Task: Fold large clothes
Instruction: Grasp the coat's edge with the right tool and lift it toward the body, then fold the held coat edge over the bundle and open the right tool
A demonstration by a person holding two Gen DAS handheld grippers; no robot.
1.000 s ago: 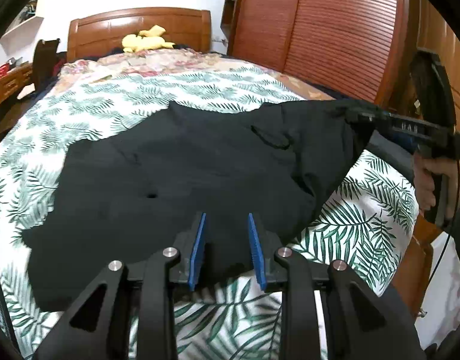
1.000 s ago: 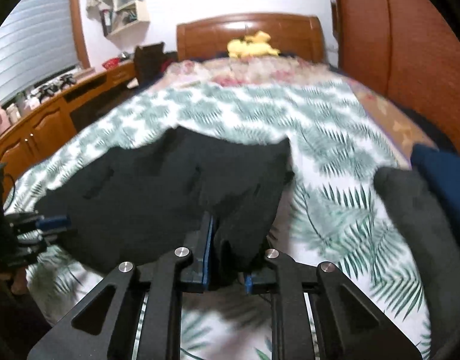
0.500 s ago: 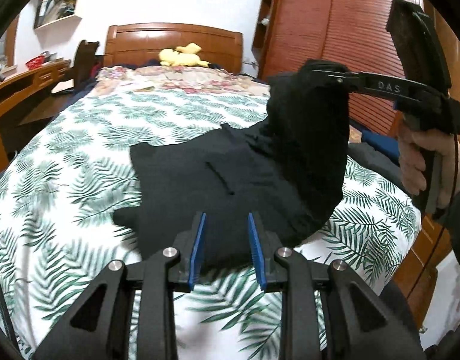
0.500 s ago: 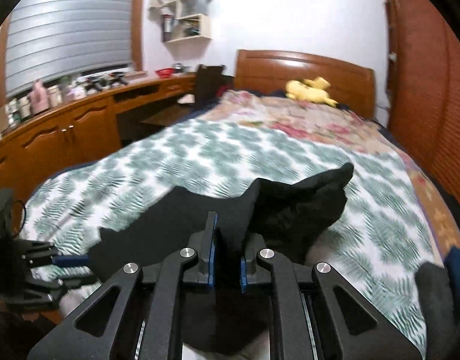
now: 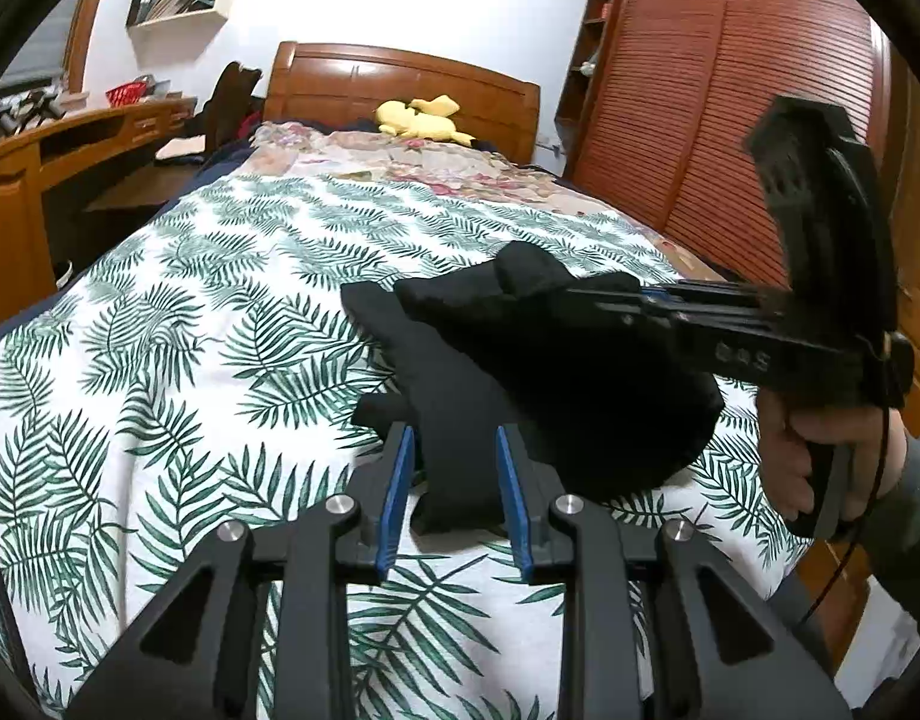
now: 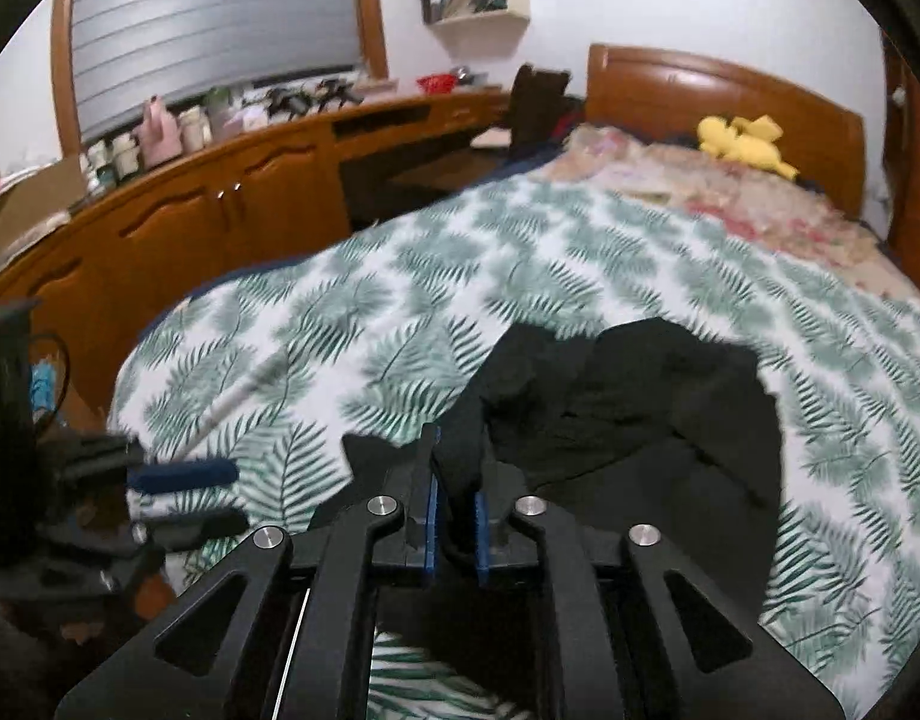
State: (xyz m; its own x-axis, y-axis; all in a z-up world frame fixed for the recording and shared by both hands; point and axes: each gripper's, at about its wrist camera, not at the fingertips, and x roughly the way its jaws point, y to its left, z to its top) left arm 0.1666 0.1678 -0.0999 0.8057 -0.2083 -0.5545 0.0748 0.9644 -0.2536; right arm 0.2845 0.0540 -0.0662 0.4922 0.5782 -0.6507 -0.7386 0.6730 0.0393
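Observation:
A large black garment (image 5: 520, 372) lies bunched on the leaf-print bed cover (image 5: 190, 360). It also shows in the right wrist view (image 6: 652, 414). My right gripper (image 6: 454, 510) is shut on a fold of the black garment and holds it lifted; in the left wrist view it (image 5: 634, 300) reaches in from the right over the cloth. My left gripper (image 5: 454, 480) is open, its blue pads either side of the garment's near edge without pinching it. It shows blurred at the left of the right wrist view (image 6: 184, 492).
A yellow plush toy (image 5: 421, 117) lies by the wooden headboard (image 5: 400, 84). A wooden desk with cabinets (image 6: 220, 204) runs along the bed's left side. A slatted wooden wardrobe (image 5: 730, 120) stands on the right.
My right gripper has carried the held part of the garment up and over toward the left, so the spread cloth is now doubled into a smaller heap. My left gripper stayed open.

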